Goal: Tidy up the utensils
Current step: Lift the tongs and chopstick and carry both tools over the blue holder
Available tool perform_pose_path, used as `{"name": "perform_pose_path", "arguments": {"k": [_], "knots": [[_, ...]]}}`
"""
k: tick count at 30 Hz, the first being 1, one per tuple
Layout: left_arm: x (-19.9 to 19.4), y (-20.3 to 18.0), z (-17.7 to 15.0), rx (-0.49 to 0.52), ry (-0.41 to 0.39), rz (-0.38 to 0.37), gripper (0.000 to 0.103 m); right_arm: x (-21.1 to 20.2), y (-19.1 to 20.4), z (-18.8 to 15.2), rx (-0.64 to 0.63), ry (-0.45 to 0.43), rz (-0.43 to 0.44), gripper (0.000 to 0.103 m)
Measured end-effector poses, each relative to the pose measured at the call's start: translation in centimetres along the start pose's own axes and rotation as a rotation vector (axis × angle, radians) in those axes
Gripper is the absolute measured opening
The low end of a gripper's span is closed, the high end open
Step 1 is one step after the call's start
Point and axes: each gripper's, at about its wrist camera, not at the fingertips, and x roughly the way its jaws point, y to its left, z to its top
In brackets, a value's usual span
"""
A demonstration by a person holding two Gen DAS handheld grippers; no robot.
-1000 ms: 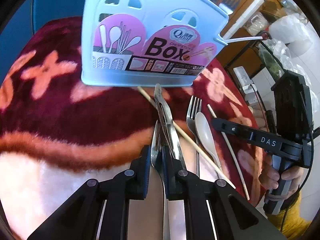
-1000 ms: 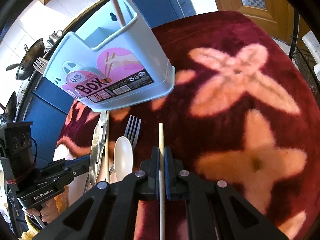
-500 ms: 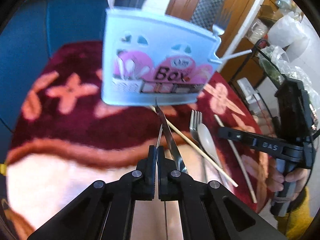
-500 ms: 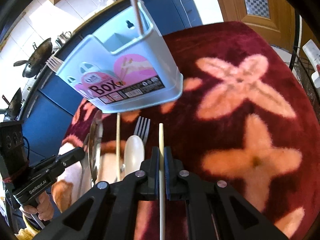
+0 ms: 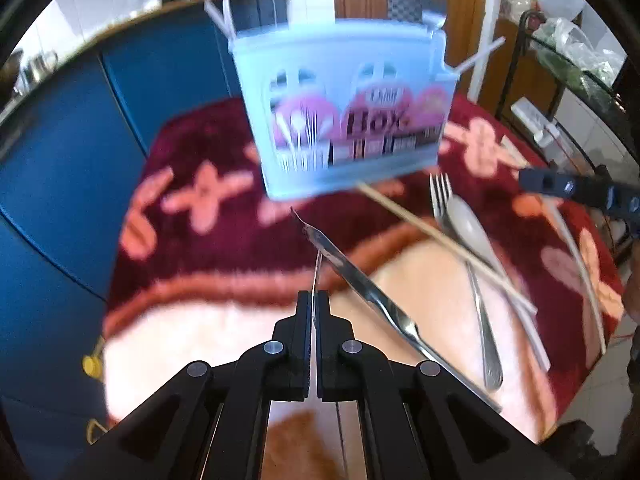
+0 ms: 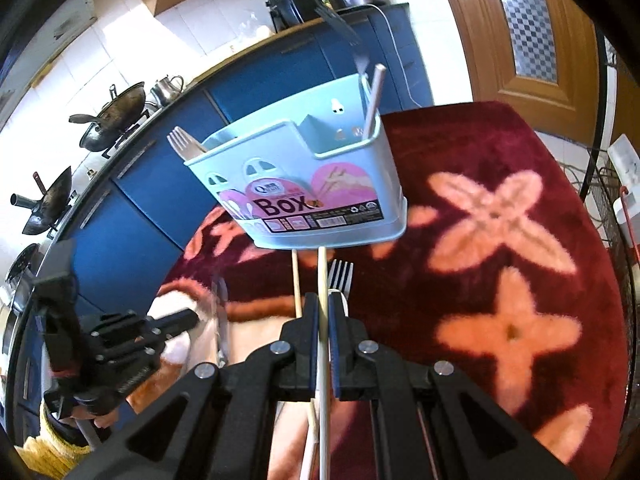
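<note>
1. The left gripper (image 5: 314, 308) is closed on a thin metal utensil (image 5: 317, 276), probably a knife seen edge-on; blur leaves its type uncertain. The utensil's long axis runs forward out of the jaws, toward the pale blue utensil box (image 5: 344, 108).

2. The right gripper (image 6: 323, 308) is clamped on a pale chopstick (image 6: 321, 276), which is held along the jaw line with its tip aimed at the base of the box (image 6: 320, 196).

3. The box is seen standing upright on the red flowered rug (image 6: 500, 280) that covers the surface, straight ahead of both pairs of jaws and above their tips. A fork and a chopstick already stand in its compartments.

4. On the surface between the grippers lie a knife (image 5: 372, 296), a fork (image 5: 472, 292), a white spoon (image 5: 468, 224) and another chopstick (image 5: 440, 236), their long axes pointing roughly toward the box.

5. The right gripper is judged the nearer to the chopstick compartment at the box's right end; the held stick must be raised above the rim and tipped upright before it can be dropped in.
</note>
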Motion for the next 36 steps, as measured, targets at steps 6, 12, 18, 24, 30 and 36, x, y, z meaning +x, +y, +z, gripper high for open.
{"name": "perform_pose_path", "arguments": {"k": [6, 12, 18, 24, 30, 36], "knots": [[0.1, 1.5, -1.6, -0.049, 0.028, -0.033, 0.001, 0.0, -0.1, -0.2, 0.0, 0.006, -0.001, 0.006], [-2.1, 2.1, -1.5, -0.069, -0.008, -0.069, 0.001, -0.5, 0.1, -0.2, -0.003, -0.015, 0.008, 0.006], [-5.0, 2.8, -0.8, -0.102, -0.13, -0.08, 0.001, -1.8, 0.8, 0.2, -0.014, -0.067, 0.023, 0.006], [-7.3, 2.8, 0.5, -0.137, -0.255, -0.113, 0.0, -3.8, 1.5, 1.0, -0.025, -0.16, 0.038, 0.006], [-8.9, 2.5, 2.2, -0.169, -0.353, -0.145, 0.0, -5.9, 2.1, 2.1, -0.043, -0.278, 0.037, 0.006], [-10.7, 2.2, 5.0, -0.162, -0.441, -0.151, 0.0, -6.5, 2.0, 3.0, -0.041, -0.323, 0.043, 0.006]]}}
